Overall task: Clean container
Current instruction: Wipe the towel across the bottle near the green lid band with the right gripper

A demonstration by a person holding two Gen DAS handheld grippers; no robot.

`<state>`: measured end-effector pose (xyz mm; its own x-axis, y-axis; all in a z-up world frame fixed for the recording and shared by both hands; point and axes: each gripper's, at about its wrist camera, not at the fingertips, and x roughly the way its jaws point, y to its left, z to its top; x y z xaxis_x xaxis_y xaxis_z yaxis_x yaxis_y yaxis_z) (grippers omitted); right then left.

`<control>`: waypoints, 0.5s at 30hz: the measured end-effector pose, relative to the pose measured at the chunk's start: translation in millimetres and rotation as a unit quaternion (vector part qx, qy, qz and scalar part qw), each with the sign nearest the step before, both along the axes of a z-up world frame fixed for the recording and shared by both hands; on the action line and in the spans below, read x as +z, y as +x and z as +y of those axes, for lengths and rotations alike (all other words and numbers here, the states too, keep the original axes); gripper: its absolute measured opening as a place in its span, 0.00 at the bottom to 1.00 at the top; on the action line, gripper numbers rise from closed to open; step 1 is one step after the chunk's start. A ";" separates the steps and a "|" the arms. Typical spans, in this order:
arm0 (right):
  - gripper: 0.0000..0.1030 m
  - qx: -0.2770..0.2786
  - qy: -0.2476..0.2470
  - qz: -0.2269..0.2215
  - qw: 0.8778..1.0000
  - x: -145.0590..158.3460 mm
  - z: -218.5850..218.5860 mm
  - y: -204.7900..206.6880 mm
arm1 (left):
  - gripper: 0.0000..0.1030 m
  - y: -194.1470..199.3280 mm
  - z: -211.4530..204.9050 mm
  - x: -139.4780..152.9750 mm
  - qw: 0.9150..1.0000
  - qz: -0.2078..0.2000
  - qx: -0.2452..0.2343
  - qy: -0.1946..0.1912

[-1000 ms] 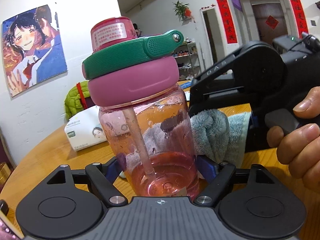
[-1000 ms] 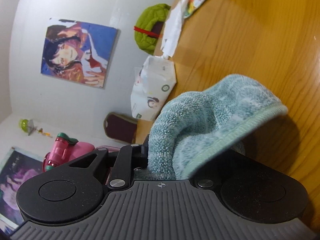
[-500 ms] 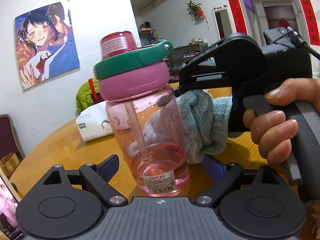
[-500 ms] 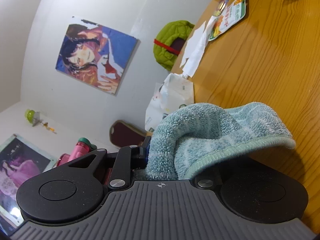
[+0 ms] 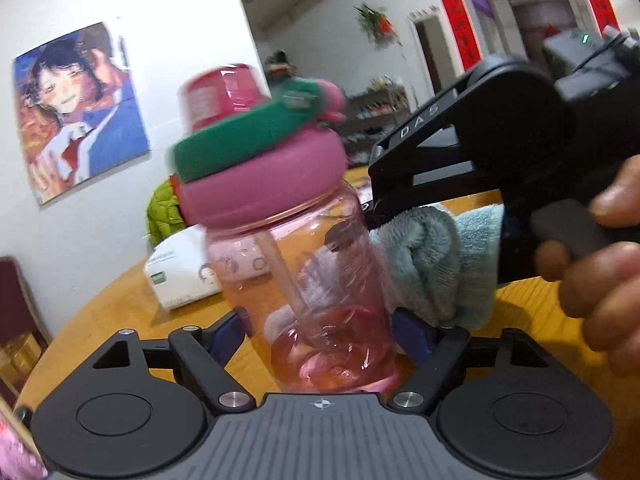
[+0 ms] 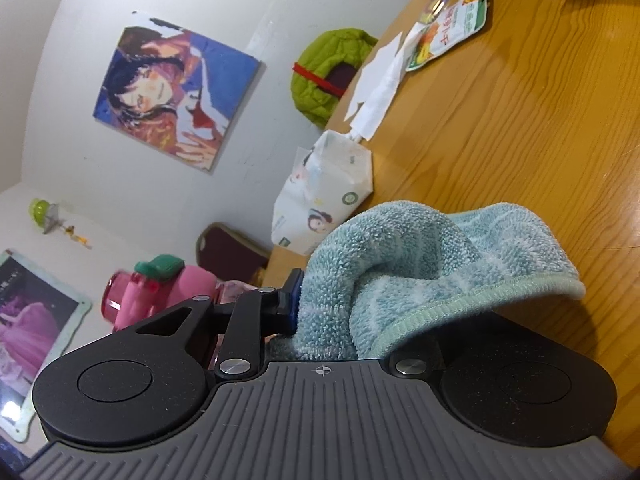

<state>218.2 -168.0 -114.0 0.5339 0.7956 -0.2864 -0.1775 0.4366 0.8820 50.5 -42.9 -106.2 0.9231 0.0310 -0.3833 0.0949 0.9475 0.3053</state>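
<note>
A clear pink bottle [image 5: 320, 280] with a pink lid, a green strap and a straw leans between the blue pads of my left gripper [image 5: 320, 336]. Its jaws are closing and the pads touch the bottle's lower sides. A little pink liquid lies in the bottom, and the top is blurred. My right gripper [image 5: 384, 216], held by a person's hand [image 5: 592, 280], is shut on a teal towel [image 5: 432, 264] that presses the bottle's right side. In the right wrist view the towel [image 6: 400, 272] drapes over my right gripper [image 6: 344, 320], hiding one finger. The bottle [image 6: 160, 292] shows at lower left.
All this is over a round wooden table [image 6: 520, 140]. A white tissue pack [image 5: 180, 276] lies behind the bottle. A snack packet [image 6: 452, 28] and white paper [image 6: 380, 92] lie farther along. A green jacket [image 5: 164, 216] and a dark red chair [image 5: 16, 300] stand past the table's edge.
Half a second ago the left jaws stood wide and the bottle stood upright on the table. Now they have closed in on the bottle, which leans. The towel stays against its side.
</note>
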 end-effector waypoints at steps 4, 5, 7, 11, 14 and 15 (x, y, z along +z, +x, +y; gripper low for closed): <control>0.30 -0.005 -0.020 -0.001 1.000 1.8 1.1 -1.9 | 0.77 -8.6 -3.8 -4.3 1.000 -0.009 0.000 -0.005; 0.30 -0.005 -0.023 -0.003 1.000 2.4 1.7 -2.4 | 0.76 -12.7 -3.9 -6.1 1.000 -0.012 -0.004 -0.006; 0.30 -0.004 -0.031 -0.008 0.999 3.4 3.5 -3.7 | 0.76 -18.8 -2.2 -6.6 1.000 -0.012 -0.012 -0.014; 0.22 0.001 -0.069 -0.049 0.996 14.6 9.6 -10.3 | 0.76 -25.5 0.7 -8.0 0.999 -0.014 -0.026 -0.017; 0.21 -0.010 -0.009 -0.108 0.994 28.9 -2.5 -22.9 | 0.76 -29.0 -2.1 -9.8 0.999 -0.015 -0.029 -0.016; 0.21 -0.009 0.044 -0.113 0.993 28.3 -10.1 -23.6 | 0.76 -30.0 -3.4 -10.3 0.999 -0.015 -0.029 -0.016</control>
